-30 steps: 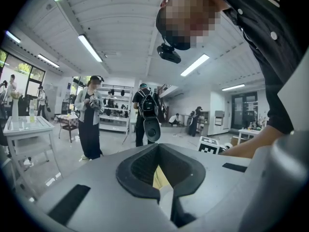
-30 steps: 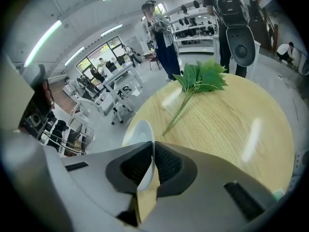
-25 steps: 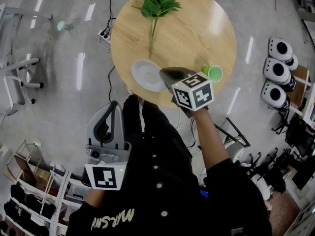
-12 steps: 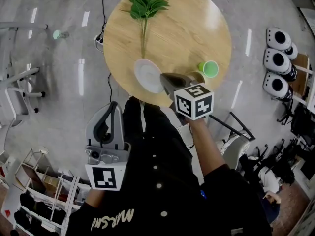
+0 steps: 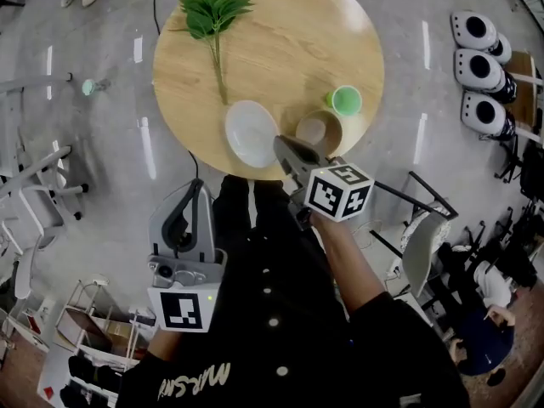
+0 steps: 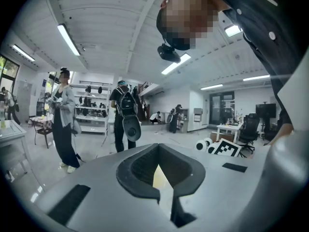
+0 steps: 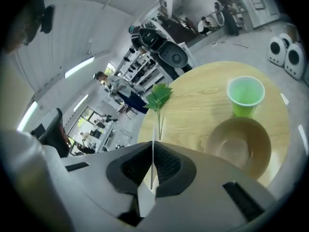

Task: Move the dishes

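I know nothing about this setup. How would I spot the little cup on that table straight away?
Find the round wooden table in the head view. Near its right edge, right beside the tan bowl, stands the cup. It is the smallest dish and the only bright green one; the bowl is tan and the plate is white.
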Tool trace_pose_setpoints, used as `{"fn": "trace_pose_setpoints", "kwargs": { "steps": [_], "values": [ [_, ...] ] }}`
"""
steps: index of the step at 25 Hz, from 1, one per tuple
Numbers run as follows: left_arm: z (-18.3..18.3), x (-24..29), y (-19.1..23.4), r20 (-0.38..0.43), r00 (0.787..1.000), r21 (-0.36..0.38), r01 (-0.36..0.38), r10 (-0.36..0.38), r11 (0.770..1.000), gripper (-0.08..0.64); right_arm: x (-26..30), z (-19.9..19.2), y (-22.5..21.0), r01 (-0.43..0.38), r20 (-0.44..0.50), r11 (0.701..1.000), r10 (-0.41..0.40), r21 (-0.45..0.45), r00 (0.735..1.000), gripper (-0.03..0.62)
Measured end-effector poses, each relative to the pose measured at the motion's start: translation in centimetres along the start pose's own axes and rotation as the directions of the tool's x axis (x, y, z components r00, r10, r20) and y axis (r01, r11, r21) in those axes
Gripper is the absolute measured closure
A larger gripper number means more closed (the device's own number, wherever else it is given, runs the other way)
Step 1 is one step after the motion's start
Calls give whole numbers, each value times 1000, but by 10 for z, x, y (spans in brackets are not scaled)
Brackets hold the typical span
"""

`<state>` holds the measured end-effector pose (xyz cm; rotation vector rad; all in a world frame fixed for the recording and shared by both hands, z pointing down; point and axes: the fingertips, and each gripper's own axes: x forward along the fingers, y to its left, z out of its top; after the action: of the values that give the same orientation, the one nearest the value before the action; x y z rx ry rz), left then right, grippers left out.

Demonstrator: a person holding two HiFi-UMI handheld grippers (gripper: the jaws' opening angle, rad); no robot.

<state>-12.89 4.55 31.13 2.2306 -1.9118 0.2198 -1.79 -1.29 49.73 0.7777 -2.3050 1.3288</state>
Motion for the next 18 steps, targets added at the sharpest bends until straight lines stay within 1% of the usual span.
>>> {"fn": "trace_pose_setpoints", "kwargs": {
  "steps": [2, 5, 8, 11, 14, 18],
  "values": [
    [1, 4, -7, -5, 1000, 11, 26, -26, 1000, 543, -7, -1, -2, -22, 55, 996, 17, 82, 998, 580],
    [1, 12, -16, -7, 998, 24, 67, -67, 997, 543, -15, -8, -8, -58, 123, 980, 35, 191, 992, 580],
    [1, 21, -27, -7, 995, 29, 103, -103, 994, 543, -20, -18, -20, -79, 175, 956, 30, 281, 984, 580],
    [-2, 26, -36, -16, 990, 33, 139, -139, 990, 543, -25, -31, -32, -100, 224, 926, 17, 364, 975, 578],
    [-9, 30, -42, -30, 985, 38, 169, -168, 985, 543, -25, -43, -43, -120, 258, 895, 5, 430, 966, 578],
    [-17, 34, -49, -44, 980, 38, 196, -194, 980, 543, -23, -55, -55, -147, 286, 861, 2, 486, 958, 578]
  ]
}}
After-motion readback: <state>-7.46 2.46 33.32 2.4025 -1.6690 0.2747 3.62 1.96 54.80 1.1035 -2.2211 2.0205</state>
